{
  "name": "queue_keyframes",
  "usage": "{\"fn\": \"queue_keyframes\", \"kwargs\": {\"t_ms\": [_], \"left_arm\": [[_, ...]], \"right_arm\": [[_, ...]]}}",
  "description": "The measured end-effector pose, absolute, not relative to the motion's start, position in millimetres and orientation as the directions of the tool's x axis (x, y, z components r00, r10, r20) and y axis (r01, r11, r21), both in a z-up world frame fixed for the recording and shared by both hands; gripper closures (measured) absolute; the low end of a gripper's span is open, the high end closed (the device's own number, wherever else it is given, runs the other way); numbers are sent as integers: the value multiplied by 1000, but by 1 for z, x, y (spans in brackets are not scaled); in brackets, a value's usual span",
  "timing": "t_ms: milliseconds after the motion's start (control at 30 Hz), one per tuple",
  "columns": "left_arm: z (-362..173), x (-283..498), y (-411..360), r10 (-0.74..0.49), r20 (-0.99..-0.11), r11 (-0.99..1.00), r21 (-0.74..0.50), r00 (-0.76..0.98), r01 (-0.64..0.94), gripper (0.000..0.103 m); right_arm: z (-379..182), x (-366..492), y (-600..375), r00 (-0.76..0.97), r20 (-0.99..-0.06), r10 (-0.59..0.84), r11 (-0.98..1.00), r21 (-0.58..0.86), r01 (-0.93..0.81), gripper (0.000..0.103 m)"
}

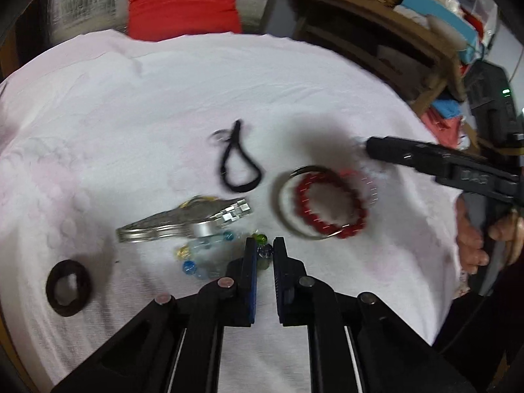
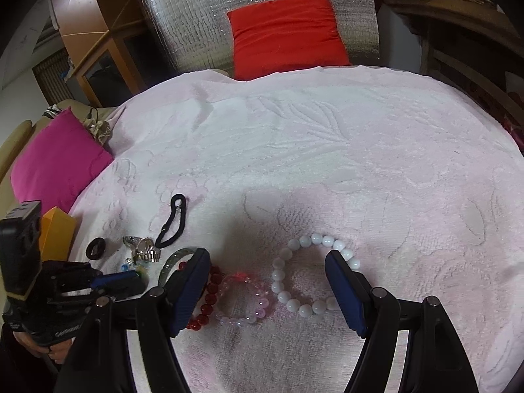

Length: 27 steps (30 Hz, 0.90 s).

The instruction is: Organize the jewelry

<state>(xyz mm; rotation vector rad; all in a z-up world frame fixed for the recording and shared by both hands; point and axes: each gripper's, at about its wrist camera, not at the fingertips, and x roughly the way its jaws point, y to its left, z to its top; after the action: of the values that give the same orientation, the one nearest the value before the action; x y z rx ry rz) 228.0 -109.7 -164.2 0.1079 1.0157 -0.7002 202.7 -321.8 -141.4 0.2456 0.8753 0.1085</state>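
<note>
My left gripper [image 1: 264,250] is nearly shut on a multicoloured glass bead bracelet [image 1: 203,257] lying on the pink towel [image 1: 163,98]. Beside it lie a silver watch [image 1: 186,221], a black cord loop [image 1: 237,167], a black hair tie [image 1: 68,287], a metal bangle [image 1: 285,209] and a red bead bracelet [image 1: 330,203]. My right gripper [image 2: 267,271] is open above the towel, over a clear pink bead bracelet [image 2: 244,301], with a white bead bracelet [image 2: 311,271] by its right finger and the red bracelet [image 2: 206,304] by its left finger.
A red cushion [image 2: 288,29] leans against a silver quilted panel behind the towel. A magenta cushion [image 2: 55,160] and an orange box [image 2: 57,232] sit at the left. A wooden shelf [image 1: 393,32] with a wicker basket stands at the right.
</note>
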Motion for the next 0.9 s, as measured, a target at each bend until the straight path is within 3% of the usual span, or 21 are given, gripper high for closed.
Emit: {"fn": "queue_keyframes", "kwargs": {"t_ms": [200, 800, 900], "left_arm": [[-147, 218, -112, -559, -764, 738, -282, 322, 613, 94], [-155, 202, -73, -398, -839, 813, -134, 372, 566, 93], [-156, 199, -77, -376, -845, 819, -111, 381, 563, 81]], "right_arm": [[-141, 200, -336, 643, -744, 180, 965, 261, 31, 28], [-139, 188, -366, 637, -711, 298, 902, 428, 55, 27], [-135, 193, -336, 627, -713, 315, 919, 394, -13, 27]]}}
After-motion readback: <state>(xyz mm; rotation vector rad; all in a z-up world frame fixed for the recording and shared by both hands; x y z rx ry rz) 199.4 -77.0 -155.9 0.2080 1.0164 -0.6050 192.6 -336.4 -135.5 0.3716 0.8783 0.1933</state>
